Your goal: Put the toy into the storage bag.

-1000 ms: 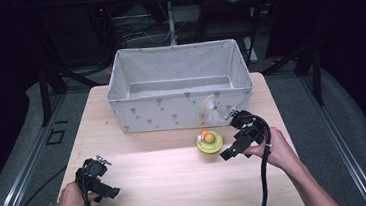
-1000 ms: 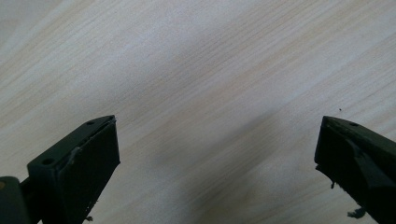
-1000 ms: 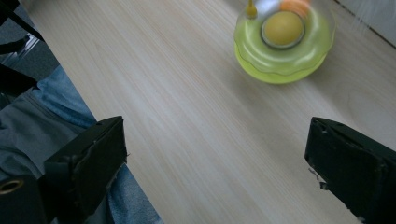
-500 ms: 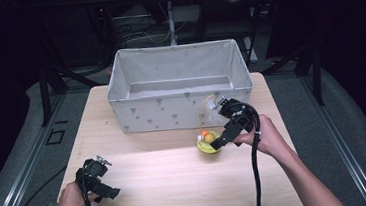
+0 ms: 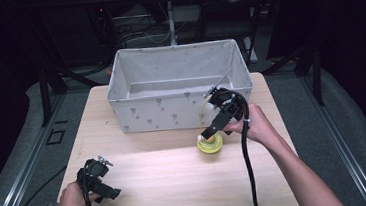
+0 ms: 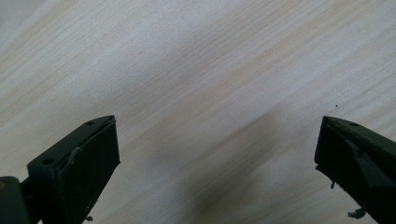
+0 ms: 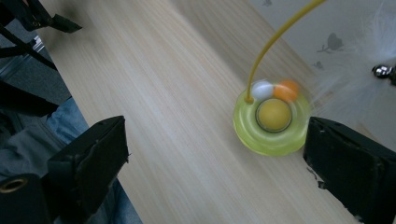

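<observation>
Your right gripper (image 7: 215, 154) hangs wide open over the yellow-green cat toy (image 7: 272, 120), which sits at two o'clock between its jaws, untouched, just before the fabric bin (image 5: 180, 90). Your left gripper (image 6: 215, 158) gapes, empty.

Hidden, cropped and blurred parts

In the high view the right gripper (image 5: 212, 130) covers the top of the yellow toy (image 5: 209, 144), so its jaw spacing is unclear there. In the right gripper view the toy's (image 7: 272, 122) white and orange balls smear with blur, its yellow wire (image 7: 275, 39) runs off the top edge, and the white feathers (image 7: 355, 79) are blurred and cropped at the right.
</observation>
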Demonstrator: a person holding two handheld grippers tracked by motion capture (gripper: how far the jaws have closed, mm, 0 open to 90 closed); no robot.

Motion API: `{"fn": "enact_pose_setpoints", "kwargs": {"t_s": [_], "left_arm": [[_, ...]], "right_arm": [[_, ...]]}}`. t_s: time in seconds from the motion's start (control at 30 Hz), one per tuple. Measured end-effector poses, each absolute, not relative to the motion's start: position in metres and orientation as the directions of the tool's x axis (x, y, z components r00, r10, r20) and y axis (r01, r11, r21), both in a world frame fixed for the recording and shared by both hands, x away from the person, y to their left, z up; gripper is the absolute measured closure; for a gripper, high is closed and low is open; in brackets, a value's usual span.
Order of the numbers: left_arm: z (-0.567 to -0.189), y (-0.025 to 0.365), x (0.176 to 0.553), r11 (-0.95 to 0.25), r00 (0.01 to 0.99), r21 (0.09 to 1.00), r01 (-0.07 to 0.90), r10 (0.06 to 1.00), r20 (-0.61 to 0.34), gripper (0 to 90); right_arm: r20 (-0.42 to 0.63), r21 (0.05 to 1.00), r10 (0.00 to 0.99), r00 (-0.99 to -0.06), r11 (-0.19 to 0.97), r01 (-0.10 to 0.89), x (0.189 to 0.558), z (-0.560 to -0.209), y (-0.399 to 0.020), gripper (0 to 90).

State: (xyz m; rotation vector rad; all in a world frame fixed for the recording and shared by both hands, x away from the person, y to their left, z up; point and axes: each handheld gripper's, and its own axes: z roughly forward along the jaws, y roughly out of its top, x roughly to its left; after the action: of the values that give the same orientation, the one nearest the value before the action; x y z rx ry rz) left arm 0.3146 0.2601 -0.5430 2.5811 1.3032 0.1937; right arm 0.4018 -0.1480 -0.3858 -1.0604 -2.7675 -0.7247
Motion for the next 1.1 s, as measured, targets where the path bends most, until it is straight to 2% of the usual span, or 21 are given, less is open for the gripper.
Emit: {"fn": "enact_pose_setpoints", "kwargs": {"t_s": [0.3,0.4,0.43,0.53,0.7,0.8,0.83,0.97,1.0,1.1], "left_arm": [[-0.544,0.259,0.315,-0.574,0.595,0.270,0.773,0.804,0.004,0.1],[-0.544,0.260,0.315,-0.574,0.594,0.270,0.773,0.804,0.007,0.1],[-0.544,0.260,0.315,-0.574,0.595,0.269,0.773,0.804,0.006,0.1],[-0.544,0.259,0.315,-0.576,0.596,0.267,0.773,0.803,0.006,0.2],[-0.545,0.258,0.316,-0.585,0.604,0.258,0.769,0.797,0.007,0.2],[-0.547,0.255,0.317,-0.598,0.614,0.241,0.765,0.789,0.009,0.2],[-0.547,0.254,0.317,-0.601,0.618,0.239,0.763,0.786,0.007,0.2],[-0.546,0.253,0.317,-0.594,0.613,0.251,0.764,0.790,0.004,0.2],[-0.546,0.254,0.317,-0.596,0.614,0.249,0.764,0.789,0.004,0.2],[-0.547,0.255,0.317,-0.593,0.611,0.244,0.767,0.791,0.000,0.2]], "right_arm": [[0.249,0.410,0.628,-0.738,0.622,0.667,0.419,-0.377,-0.138,15.4],[0.241,0.410,0.648,-0.723,0.607,0.681,0.426,-0.377,-0.134,26.7],[0.241,0.410,0.648,-0.723,0.607,0.681,0.426,-0.377,-0.134,26.7],[0.231,0.408,0.670,-0.705,0.591,0.695,0.432,-0.377,-0.132,39.1],[0.225,0.407,0.698,-0.680,0.567,0.716,0.435,-0.378,-0.130,45.9],[0.213,0.410,0.723,-0.657,0.544,0.732,0.438,-0.380,-0.129,54.8],[0.213,0.410,0.723,-0.657,0.544,0.732,0.438,-0.380,-0.129,54.8],[0.214,0.420,0.732,-0.647,0.529,0.737,0.440,-0.382,-0.127,70.4],[0.211,0.412,0.732,-0.648,0.535,0.738,0.441,-0.383,-0.125,78.1],[0.203,0.406,0.728,-0.655,0.546,0.733,0.442,-0.383,-0.123,83.5]]}}
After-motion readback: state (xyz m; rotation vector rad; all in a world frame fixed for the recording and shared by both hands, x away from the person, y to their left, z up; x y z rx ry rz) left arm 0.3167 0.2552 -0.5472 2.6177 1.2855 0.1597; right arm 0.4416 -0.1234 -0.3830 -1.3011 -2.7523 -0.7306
